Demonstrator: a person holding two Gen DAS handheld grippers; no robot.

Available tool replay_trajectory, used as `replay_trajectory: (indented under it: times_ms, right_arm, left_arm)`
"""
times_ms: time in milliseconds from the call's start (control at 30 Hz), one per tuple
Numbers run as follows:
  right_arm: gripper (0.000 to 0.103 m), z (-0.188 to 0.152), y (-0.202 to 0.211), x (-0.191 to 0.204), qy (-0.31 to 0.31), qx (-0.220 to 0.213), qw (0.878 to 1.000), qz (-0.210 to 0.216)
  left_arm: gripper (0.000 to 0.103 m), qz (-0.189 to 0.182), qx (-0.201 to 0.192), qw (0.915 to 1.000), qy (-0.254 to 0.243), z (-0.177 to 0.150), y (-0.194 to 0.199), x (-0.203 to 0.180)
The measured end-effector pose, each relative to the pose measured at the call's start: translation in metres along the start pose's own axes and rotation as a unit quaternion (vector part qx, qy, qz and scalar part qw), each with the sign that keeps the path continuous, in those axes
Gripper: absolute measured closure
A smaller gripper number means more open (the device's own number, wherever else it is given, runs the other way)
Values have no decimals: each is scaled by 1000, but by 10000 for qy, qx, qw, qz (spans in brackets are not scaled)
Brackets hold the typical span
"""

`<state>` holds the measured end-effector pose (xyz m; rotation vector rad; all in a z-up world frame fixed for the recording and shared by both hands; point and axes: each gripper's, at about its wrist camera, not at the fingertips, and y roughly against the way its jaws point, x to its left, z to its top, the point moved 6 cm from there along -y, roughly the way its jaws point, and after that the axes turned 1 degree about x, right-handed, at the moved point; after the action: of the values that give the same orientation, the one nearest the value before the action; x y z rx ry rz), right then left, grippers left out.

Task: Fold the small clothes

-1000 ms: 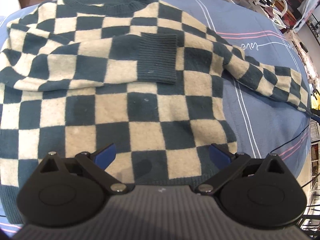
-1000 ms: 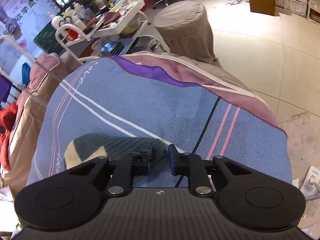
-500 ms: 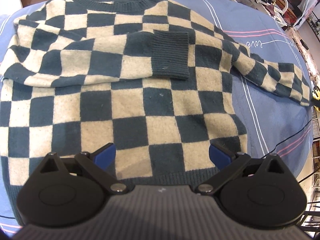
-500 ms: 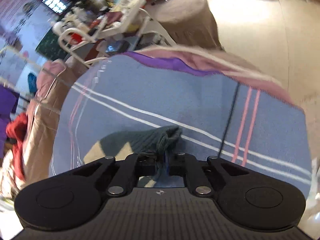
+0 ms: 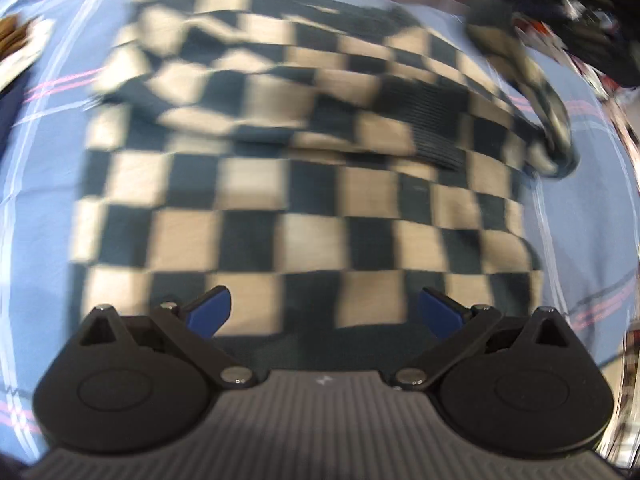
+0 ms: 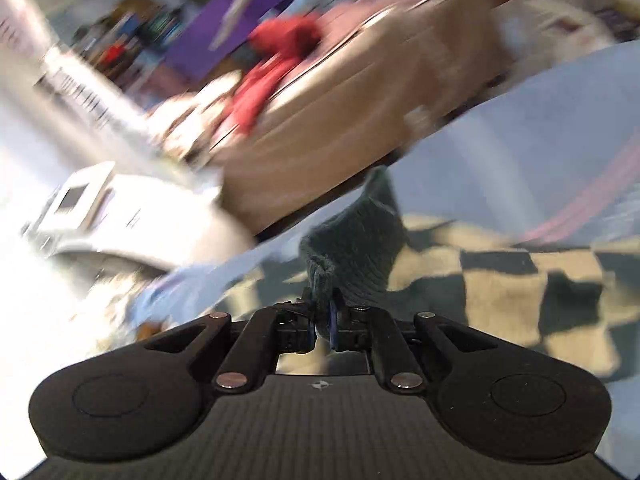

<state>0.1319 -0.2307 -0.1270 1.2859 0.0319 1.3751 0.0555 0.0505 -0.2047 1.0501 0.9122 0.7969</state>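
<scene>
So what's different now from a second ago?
The right tool closed on the dark ribbed cuff of the checkered navy-and-cream knit sweater and has lifted that sleeve off the blue striped cloth, swinging it over toward the sweater's body. The left tool stayed open and empty above the hem, and the other sleeve stays folded across the chest.

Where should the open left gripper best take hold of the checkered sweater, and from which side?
Probably the dark ribbed hem, from above: it lies flat just under the open left gripper, a free edge easy to pinch. The right gripper already clamps the sleeve cuff.
</scene>
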Motion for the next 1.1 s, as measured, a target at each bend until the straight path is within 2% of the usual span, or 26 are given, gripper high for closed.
replay_trajectory:
  times_ms: [100, 267, 333, 367, 400, 433, 467, 567, 600, 700, 733, 800, 833, 967, 1000, 1033, 1100]
  right_arm:
    - [90, -33, -65, 64, 529, 490, 9969, 312]
    - [89, -71, -133, 106, 730, 965, 9922, 285]
    - [75, -85, -151, 116, 711, 1371, 9867, 513]
    - [57, -91, -152, 117, 624, 1476, 9854, 573]
    - [31, -94, -150, 115, 532, 1523, 9850, 616]
    - [18, -94, -143, 109, 484, 1520, 9854, 592]
    - [0, -94, -131, 102, 468, 1439, 9872, 501]
    - [0, -82, -92, 77, 495, 947, 9942, 125]
    - [0, -76, -82, 66, 563, 748, 9955, -114]
    - [2, -63, -48, 15, 728, 387, 9896, -1180]
    - [5, -61, -41, -3, 766, 330, 9843, -1553]
    - [28, -54, -26, -32, 896, 222, 9761, -1969]
    - [29, -52, -22, -43, 994, 185, 9716, -2137]
    - [28, -55, -33, -92, 1147, 540, 9504, -2841]
    - [29, -57, -37, -105, 1123, 632, 9494, -2865]
    - [31, -60, -41, -112, 1185, 719, 9499, -2801]
    - [32, -65, -47, -108, 1632, 763, 9438, -2772]
  left_arm:
    - [1, 224, -46, 9994, 271, -10, 12, 41]
    - [1, 396, -34, 9982, 452, -16, 20, 98]
    - [1, 390, -92, 9978, 522, -12, 20, 115]
    - [1, 369, -114, 9978, 539, -8, 19, 121]
    - [1, 354, -151, 9978, 546, -1, 18, 126]
    - [1, 337, -211, 9978, 538, 6, 18, 130]
    - [1, 311, -281, 9978, 517, 14, 17, 133]
    - [1, 193, -582, 9975, 364, 52, 16, 136]
    - [1, 159, -723, 9969, 274, 67, 16, 134]
    - [1, 104, -967, 9952, -115, 114, 7, 120]
    - [5, 119, -968, 9948, -282, 129, 0, 112]
    - [13, 340, -950, 9919, -769, 153, -17, 96]
    - [16, 531, -927, 9894, -985, 162, -26, 89]
    - [15, 1268, -395, 9837, -1216, 178, -81, 88]
    - [12, 1388, -341, 9813, -1290, 179, -93, 90]
    - [1, 1428, -427, 9794, -1359, 180, -99, 92]
    - [0, 1553, -575, 9753, -1462, 182, -101, 91]
